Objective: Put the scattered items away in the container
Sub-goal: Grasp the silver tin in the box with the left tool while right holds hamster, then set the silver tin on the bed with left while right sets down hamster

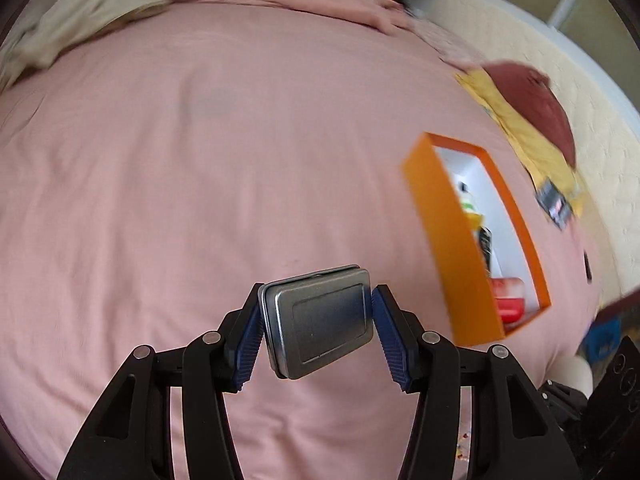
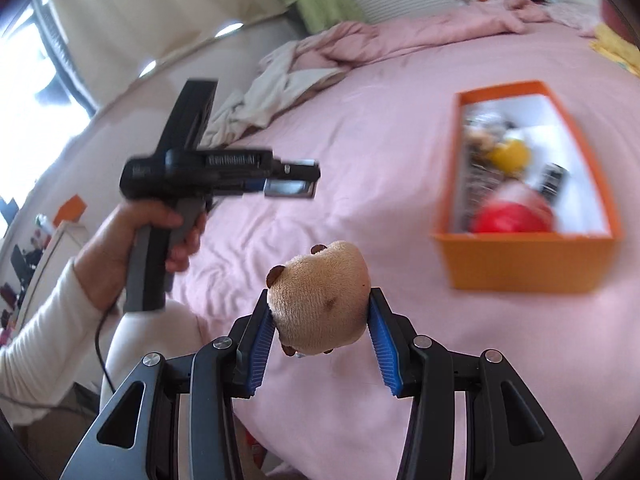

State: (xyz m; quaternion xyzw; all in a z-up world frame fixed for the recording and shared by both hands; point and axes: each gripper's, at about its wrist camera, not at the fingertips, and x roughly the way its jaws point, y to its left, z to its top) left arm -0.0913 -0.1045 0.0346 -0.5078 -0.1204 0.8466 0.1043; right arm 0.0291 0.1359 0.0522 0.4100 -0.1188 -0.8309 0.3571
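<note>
My left gripper is shut on a small grey metal tin, held tilted above the pink bedsheet. The orange box with a white inside lies to its right and holds several items, a red one among them. My right gripper is shut on a tan plush animal. In the right wrist view the orange box sits ahead to the right, with a red item and a yellow one inside. The left gripper shows there too, carrying the tin over the bed.
A yellow cloth with a dark red cap on it lies beyond the box. A small dark packet rests by it. Rumpled pink and cream bedding is piled at the bed's far side. A hand in a white sleeve holds the left gripper.
</note>
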